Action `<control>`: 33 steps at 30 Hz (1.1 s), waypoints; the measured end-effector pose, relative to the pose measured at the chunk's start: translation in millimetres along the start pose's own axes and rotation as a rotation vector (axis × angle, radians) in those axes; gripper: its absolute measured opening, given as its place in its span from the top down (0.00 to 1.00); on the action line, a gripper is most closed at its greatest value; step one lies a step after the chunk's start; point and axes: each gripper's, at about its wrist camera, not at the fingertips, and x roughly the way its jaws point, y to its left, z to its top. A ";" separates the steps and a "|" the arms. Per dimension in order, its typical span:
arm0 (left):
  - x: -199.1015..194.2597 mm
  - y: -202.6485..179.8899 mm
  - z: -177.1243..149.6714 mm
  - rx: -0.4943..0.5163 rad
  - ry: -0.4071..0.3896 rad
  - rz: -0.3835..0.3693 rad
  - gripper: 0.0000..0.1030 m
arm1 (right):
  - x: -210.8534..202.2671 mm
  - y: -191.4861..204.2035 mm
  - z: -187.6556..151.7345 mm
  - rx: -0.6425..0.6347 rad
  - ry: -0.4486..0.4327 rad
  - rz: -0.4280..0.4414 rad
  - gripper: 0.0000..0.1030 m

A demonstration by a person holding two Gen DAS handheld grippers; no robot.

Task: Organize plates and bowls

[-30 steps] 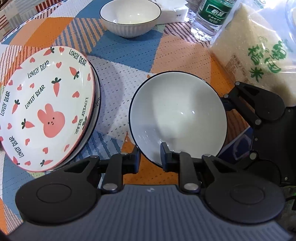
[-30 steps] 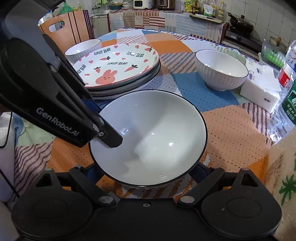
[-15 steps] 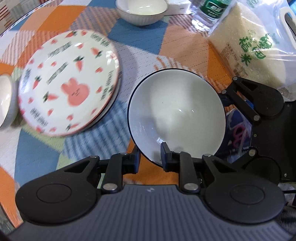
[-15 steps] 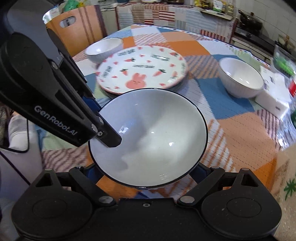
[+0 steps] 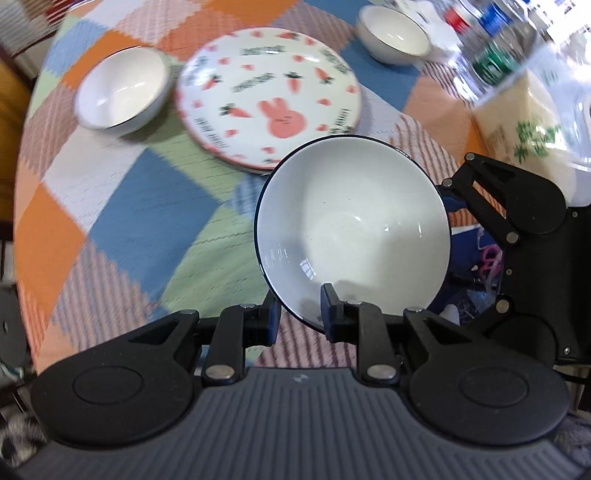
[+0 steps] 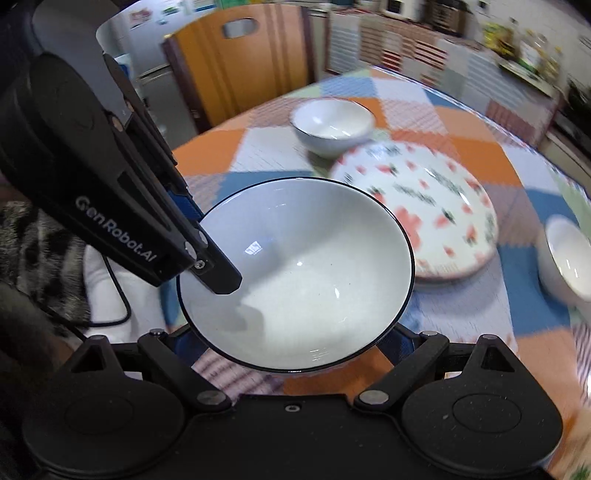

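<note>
A white bowl with a dark rim (image 5: 351, 225) hangs in the air above the table. My left gripper (image 5: 299, 308) is shut on its near rim, one finger inside and one outside. My right gripper (image 6: 291, 354) cradles the same bowl (image 6: 295, 273) from below, its fingers spread wide around the bowl's outside and mostly hidden under it. A stack of rabbit-and-carrot plates (image 5: 267, 96) lies on the table beyond. A second white bowl (image 5: 123, 90) stands left of the plates and a third (image 5: 393, 35) at the far right.
The round table has a patchwork cloth (image 5: 122, 206). A bag of rice (image 5: 528, 136) and water bottles (image 5: 491, 55) stand at the right. A wooden chair (image 6: 240, 59) stands behind the table. White tissue packs sit by the far bowl.
Both grippers have carried the bowl up and toward the left, over the table's near side. The plates and the left bowl have come into fuller view. The grip on the bowl is unchanged.
</note>
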 end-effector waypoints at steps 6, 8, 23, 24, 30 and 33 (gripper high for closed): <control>-27.9 26.2 -7.2 -0.053 -0.033 0.037 0.80 | 0.5 18.3 32.4 -0.068 -0.014 0.040 0.07; -37.0 34.8 -7.6 -0.074 -0.050 0.045 0.80 | 0.0 24.3 45.0 -0.101 -0.027 0.039 0.07; -63.7 95.9 39.4 -0.168 -0.198 0.164 0.80 | 24.1 11.3 134.9 -0.206 -0.129 0.035 0.07; -60.5 100.3 45.8 -0.172 -0.210 0.171 0.80 | 29.8 6.3 138.6 -0.206 -0.137 0.031 0.07; -36.3 131.5 85.2 -0.210 -0.259 0.186 0.80 | 62.8 -21.5 163.7 -0.192 -0.156 0.015 0.07; -24.1 140.5 102.2 -0.204 -0.292 0.207 0.80 | 80.4 -36.2 175.5 -0.177 -0.165 0.009 0.07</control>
